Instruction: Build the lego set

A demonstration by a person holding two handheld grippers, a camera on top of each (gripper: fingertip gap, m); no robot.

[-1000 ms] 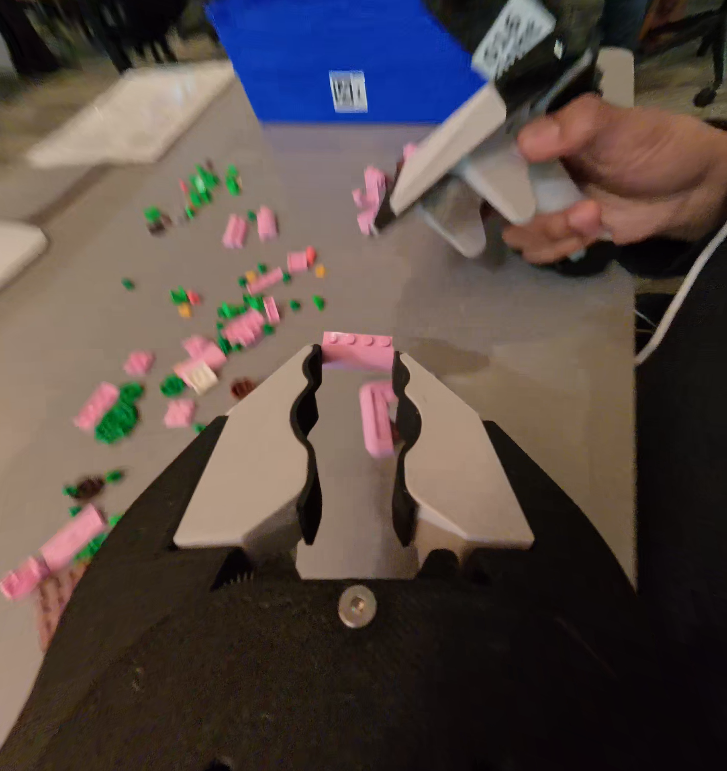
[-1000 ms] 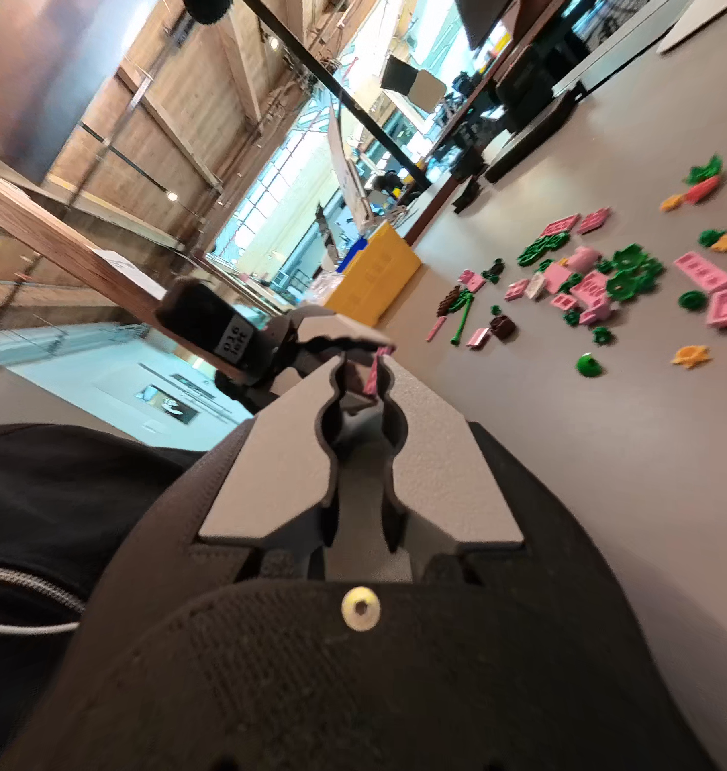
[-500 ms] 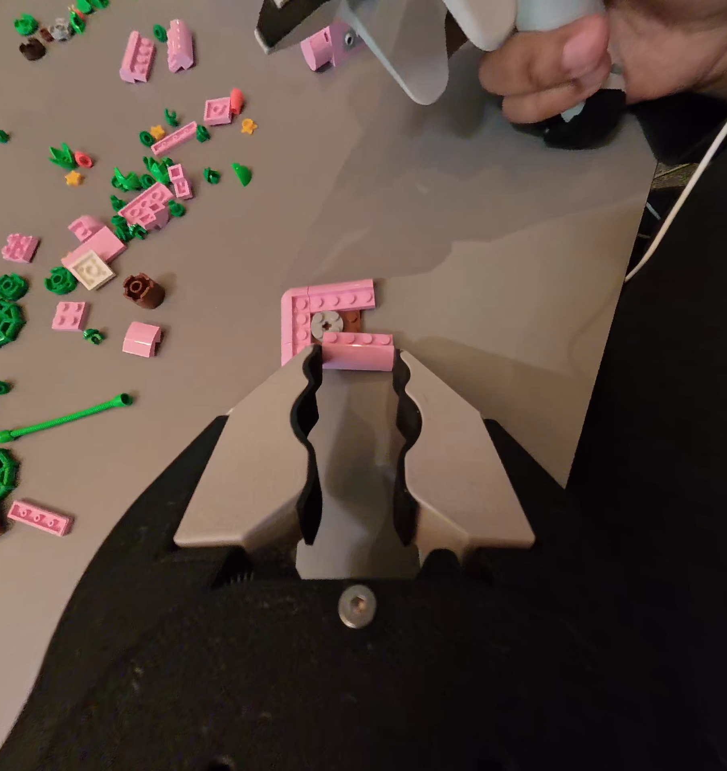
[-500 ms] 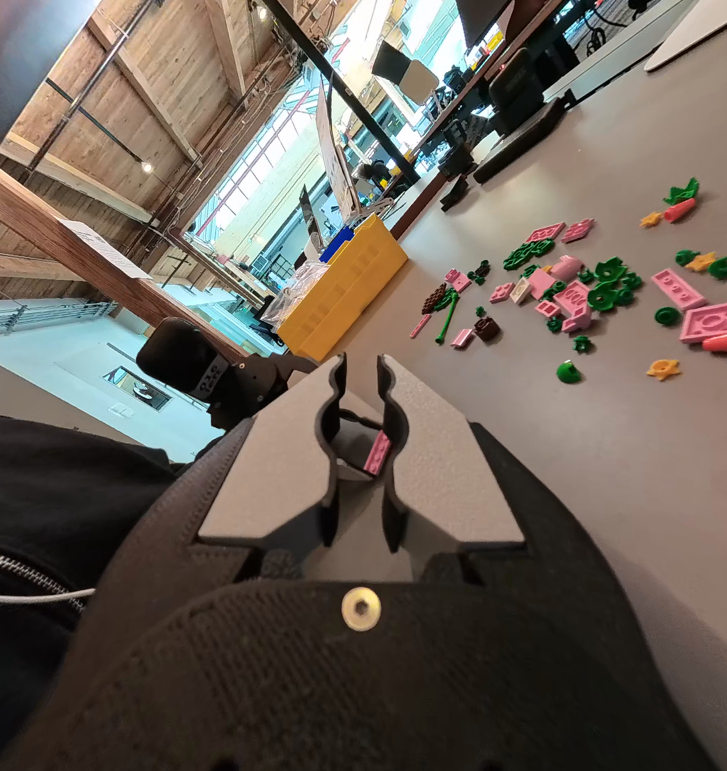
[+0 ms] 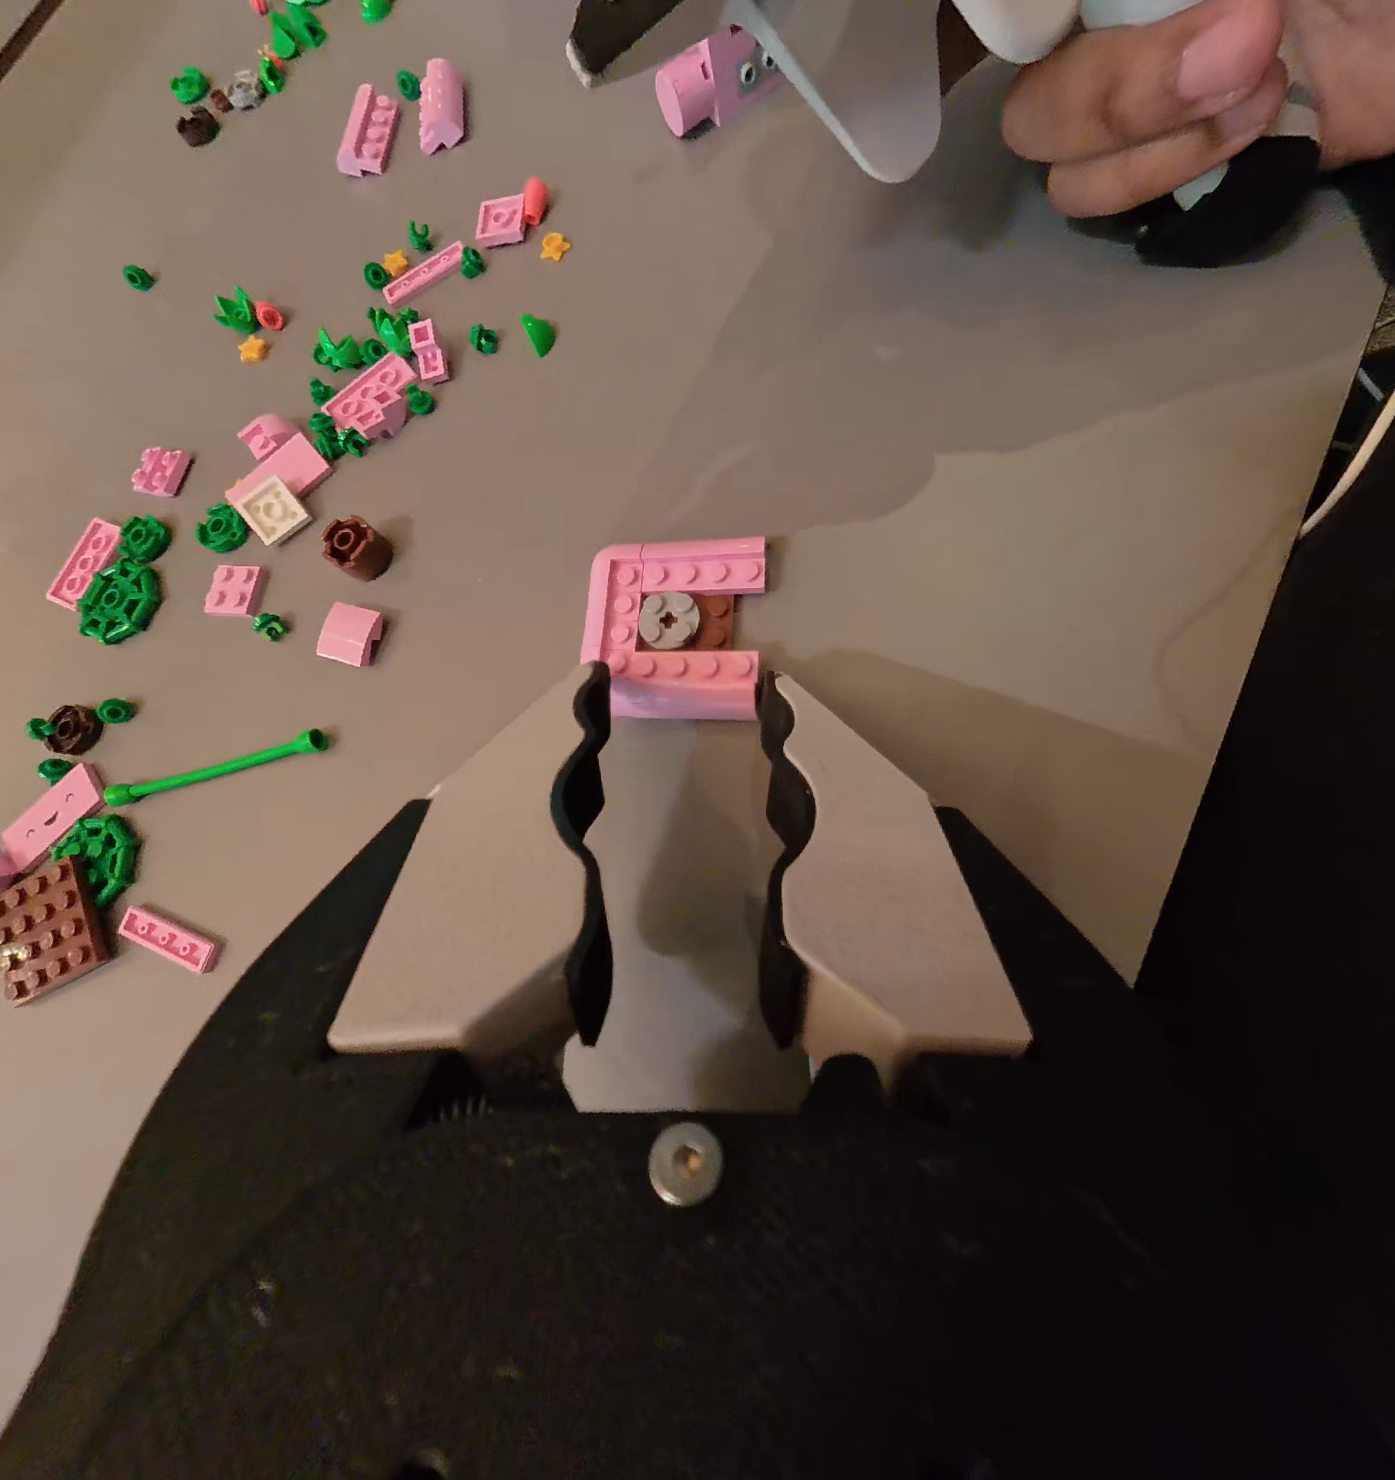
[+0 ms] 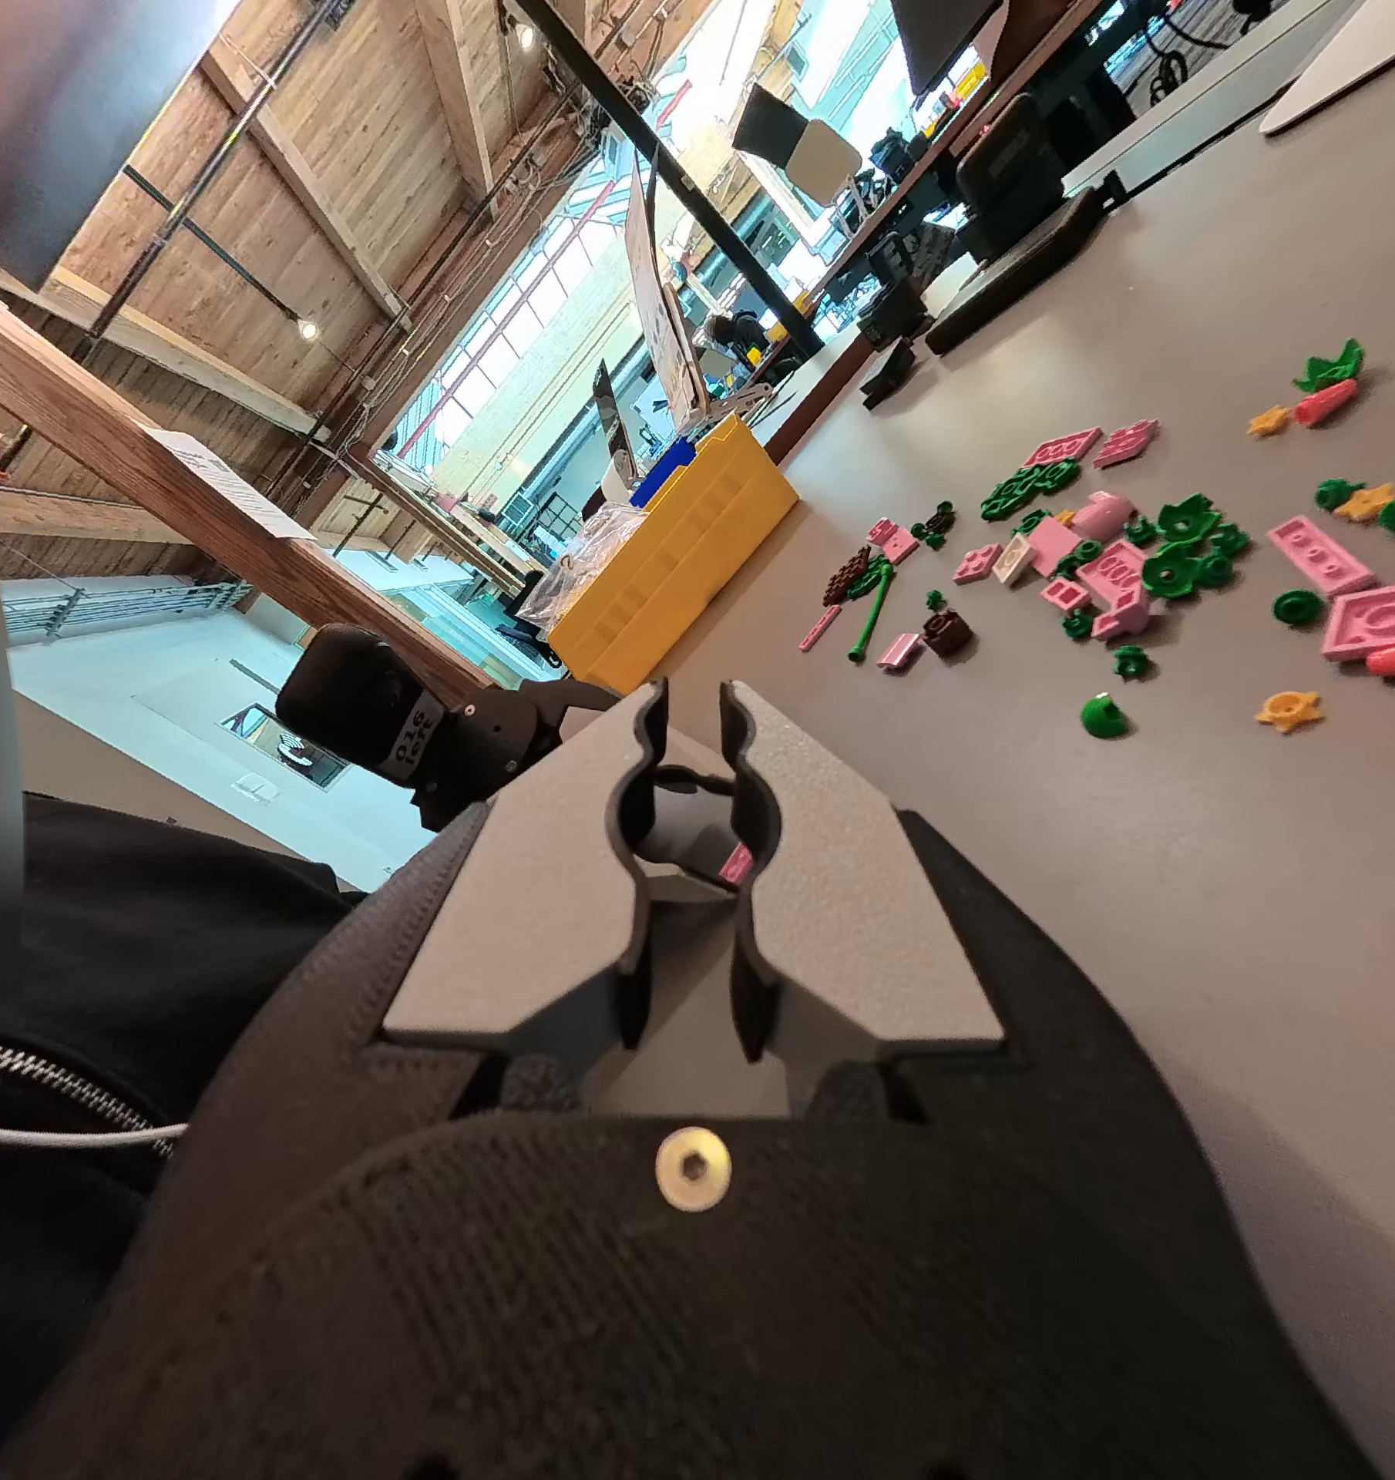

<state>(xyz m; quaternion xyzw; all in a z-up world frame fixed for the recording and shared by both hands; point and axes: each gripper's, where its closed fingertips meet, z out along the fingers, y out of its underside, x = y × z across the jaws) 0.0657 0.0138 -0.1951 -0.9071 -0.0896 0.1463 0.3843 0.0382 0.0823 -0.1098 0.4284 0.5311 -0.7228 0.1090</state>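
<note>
— Lowered since a second ago, the left gripper [image 5: 682, 693] sets the pink C-shaped plastic brick frame [image 5: 674, 617] on the grey counter [image 5: 958, 416], fingers clenched on its near bar.

— Light, stiff; studs separate easily. Right gripper [image 6: 693, 705]?

— Nearly closed; grasp unclear.

Grey table [image 5: 958, 384], pink U-shaped lego assembly [image 5: 678, 617] at centre, loose pink and green pieces [image 5: 358, 400] scattered toward ten o'clock, brown studded plate [image 5: 47, 933] at eight o'clock, yellow bin [image 6: 670, 552] at the far edge.

right gripper [image 5: 662, 56] cut off at top edge — pink assembly [image 6: 736, 863] mostly hidden
</note>
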